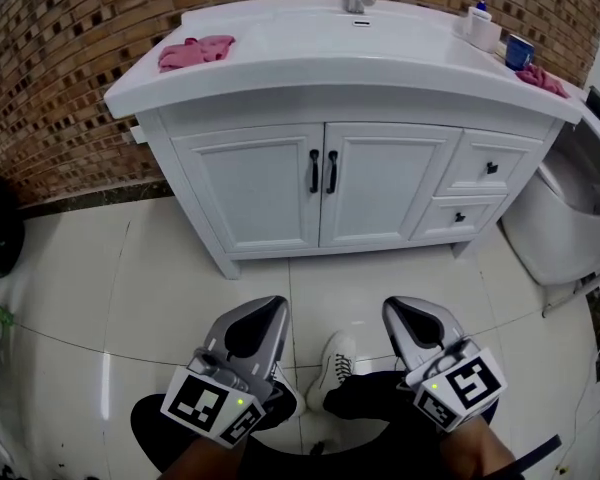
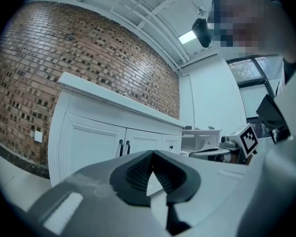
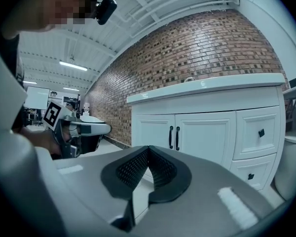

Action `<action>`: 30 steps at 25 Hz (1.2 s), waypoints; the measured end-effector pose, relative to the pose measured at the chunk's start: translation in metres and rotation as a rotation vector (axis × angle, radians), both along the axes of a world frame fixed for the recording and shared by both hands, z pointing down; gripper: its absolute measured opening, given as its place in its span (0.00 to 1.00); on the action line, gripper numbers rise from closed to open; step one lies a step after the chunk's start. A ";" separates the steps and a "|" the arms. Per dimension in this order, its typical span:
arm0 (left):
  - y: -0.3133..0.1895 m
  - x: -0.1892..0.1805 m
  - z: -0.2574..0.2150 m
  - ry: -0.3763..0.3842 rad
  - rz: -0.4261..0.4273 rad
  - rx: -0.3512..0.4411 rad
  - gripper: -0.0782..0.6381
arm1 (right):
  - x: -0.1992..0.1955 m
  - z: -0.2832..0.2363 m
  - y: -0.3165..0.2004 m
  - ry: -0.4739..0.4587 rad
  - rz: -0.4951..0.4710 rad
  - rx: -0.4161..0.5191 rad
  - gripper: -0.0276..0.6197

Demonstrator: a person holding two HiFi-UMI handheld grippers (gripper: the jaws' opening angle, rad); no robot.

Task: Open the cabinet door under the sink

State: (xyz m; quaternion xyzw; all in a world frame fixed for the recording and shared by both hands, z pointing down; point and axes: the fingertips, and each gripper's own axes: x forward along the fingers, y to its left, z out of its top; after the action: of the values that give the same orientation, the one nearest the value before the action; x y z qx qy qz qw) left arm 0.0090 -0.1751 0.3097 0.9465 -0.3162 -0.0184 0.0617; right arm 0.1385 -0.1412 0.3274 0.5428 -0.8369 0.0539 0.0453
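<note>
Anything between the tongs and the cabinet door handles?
Nothing visible. Only floor tile lies between the left tongs, the right tongs and the black handles on the shut cabinet doors. Both tongs are shut and empty.

white double cabinet doors (image 1: 320, 183) under the sink (image 1: 310, 38) shut, black handles (image 1: 323, 171) together.

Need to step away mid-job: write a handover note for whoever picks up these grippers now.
Left gripper: shut, empty, short of the cabinet.
Right gripper: shut, empty, likewise held back.
Cabinet under the sink: both doors closed, black handles side by side at the middle.
Done: nothing yet.
Left: move in, open jaws, grip a handle, pull the door open.
</note>
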 end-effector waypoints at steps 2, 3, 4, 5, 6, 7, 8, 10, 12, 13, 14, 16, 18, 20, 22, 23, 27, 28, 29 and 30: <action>-0.016 0.007 -0.003 -0.004 0.001 0.012 0.12 | 0.003 -0.002 -0.013 0.001 0.003 0.008 0.05; -0.025 0.010 -0.005 0.000 0.002 0.015 0.12 | 0.004 -0.004 -0.020 -0.008 0.003 0.019 0.05; -0.033 0.013 -0.006 0.007 0.004 0.017 0.12 | 0.005 -0.005 -0.027 -0.017 0.001 0.028 0.05; -0.042 0.016 -0.007 0.015 0.005 0.016 0.13 | 0.006 -0.003 -0.033 -0.020 -0.001 0.028 0.05; -0.050 0.019 -0.006 0.020 0.005 0.013 0.16 | 0.008 0.000 -0.039 -0.020 -0.003 0.020 0.05; -0.058 0.023 -0.005 0.019 0.003 0.011 0.16 | 0.010 0.003 -0.044 -0.020 -0.004 0.012 0.05; -0.066 0.026 -0.003 0.013 0.001 0.010 0.16 | 0.012 0.005 -0.050 -0.019 -0.004 0.006 0.05; -0.082 0.032 0.000 -0.003 -0.004 0.013 0.16 | 0.017 0.009 -0.061 -0.015 0.002 -0.005 0.05; -0.099 0.038 0.005 -0.012 -0.007 0.013 0.16 | 0.020 0.013 -0.070 -0.014 0.008 -0.016 0.05; -0.108 0.041 0.009 -0.018 -0.005 0.011 0.17 | 0.022 0.015 -0.074 -0.012 0.011 -0.022 0.05; -0.117 0.045 0.012 -0.026 -0.003 0.011 0.17 | 0.023 0.018 -0.079 -0.011 0.013 -0.028 0.05; -0.137 0.053 0.020 -0.040 0.004 0.016 0.19 | 0.024 0.023 -0.091 -0.010 0.011 -0.038 0.05; -0.156 0.060 0.027 -0.053 0.007 0.016 0.20 | 0.025 0.028 -0.100 -0.012 0.007 -0.051 0.05; -0.170 0.068 0.034 -0.064 0.012 0.013 0.21 | 0.027 0.034 -0.107 -0.012 0.009 -0.064 0.05; -0.184 0.075 0.037 -0.071 0.016 0.015 0.21 | 0.029 0.039 -0.114 -0.012 0.014 -0.074 0.05; -0.190 0.078 0.038 -0.075 0.016 0.019 0.21 | 0.030 0.042 -0.118 -0.014 0.016 -0.078 0.05; -0.216 0.091 0.040 -0.098 0.022 0.043 0.23 | 0.031 0.050 -0.129 -0.032 0.020 -0.090 0.05; -0.222 0.095 0.042 -0.102 0.024 0.043 0.24 | 0.031 0.052 -0.131 -0.033 0.021 -0.093 0.05; -0.228 0.099 0.045 -0.106 0.026 0.042 0.25 | 0.033 0.054 -0.133 -0.033 0.023 -0.096 0.05; -0.233 0.102 0.047 -0.109 0.027 0.039 0.25 | 0.034 0.055 -0.134 -0.032 0.026 -0.098 0.05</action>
State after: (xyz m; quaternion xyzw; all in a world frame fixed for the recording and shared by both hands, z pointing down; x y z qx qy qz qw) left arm 0.1108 -0.4079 0.3571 0.9512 -0.3061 0.0278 0.0263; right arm 0.1728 -0.2756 0.3826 0.5499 -0.8267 0.1042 0.0579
